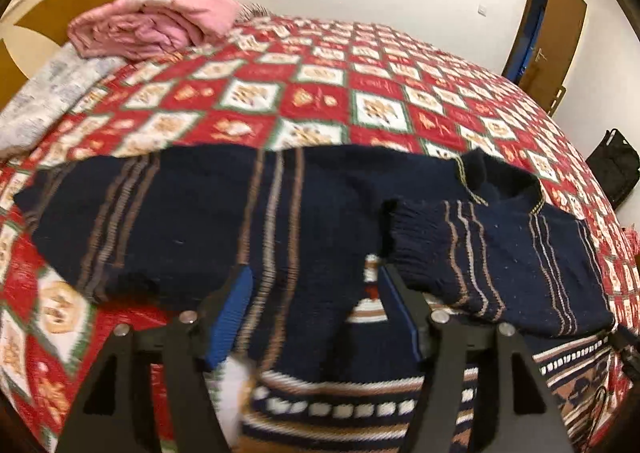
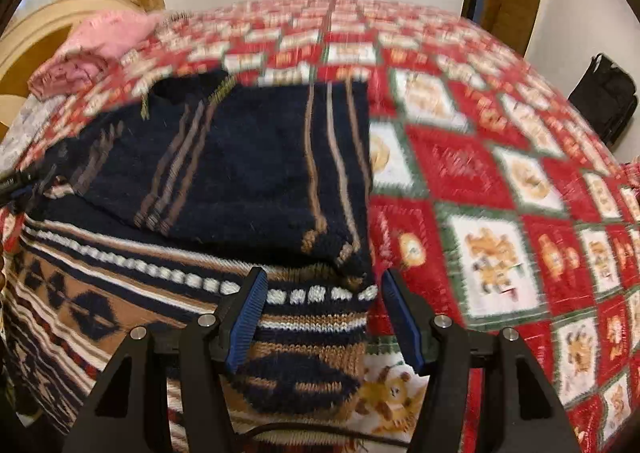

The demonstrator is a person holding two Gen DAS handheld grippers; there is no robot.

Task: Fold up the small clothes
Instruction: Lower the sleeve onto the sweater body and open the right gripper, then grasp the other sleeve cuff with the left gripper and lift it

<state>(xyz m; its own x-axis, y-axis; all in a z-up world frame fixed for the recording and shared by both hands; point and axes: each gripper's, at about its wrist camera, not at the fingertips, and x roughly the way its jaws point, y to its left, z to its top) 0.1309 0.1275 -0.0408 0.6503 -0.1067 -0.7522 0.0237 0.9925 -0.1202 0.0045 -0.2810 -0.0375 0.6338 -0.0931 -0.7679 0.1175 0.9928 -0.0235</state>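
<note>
A navy knitted sweater (image 1: 192,213) with tan stripes lies folded on a bed's red patchwork quilt (image 1: 360,85). The left gripper (image 1: 316,293) hovers over it, fingers spread wide, holding nothing. The right gripper (image 2: 320,293) straddles its patterned hem, fingers apart, not pressing.

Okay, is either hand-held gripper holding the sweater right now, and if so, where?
Neither. The left hand-held gripper and right hand-held gripper both stand open over the navy sweater, pads not pressing it.
</note>
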